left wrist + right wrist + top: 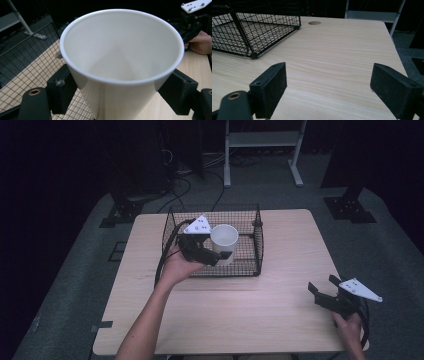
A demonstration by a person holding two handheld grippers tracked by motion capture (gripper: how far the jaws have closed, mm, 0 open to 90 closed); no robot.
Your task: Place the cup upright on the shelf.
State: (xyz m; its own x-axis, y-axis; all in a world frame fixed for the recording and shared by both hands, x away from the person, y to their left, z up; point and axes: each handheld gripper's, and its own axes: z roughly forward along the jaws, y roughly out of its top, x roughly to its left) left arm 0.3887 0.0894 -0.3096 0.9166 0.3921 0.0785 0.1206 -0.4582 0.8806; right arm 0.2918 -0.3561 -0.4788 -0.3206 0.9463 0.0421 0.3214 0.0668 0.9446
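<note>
Cup, white, sitting upright between jaws of left gripper, pads pressing its sides below rim. Left gripper holding cup over wire basket, near basket's middle; whether cup is touching basket floor, cannot tell. Left hand gripping from basket's near-left side. Right gripper resting at table's near right corner, jaws standing wide apart, nothing between them. Basket sitting on table's far half.
</note>
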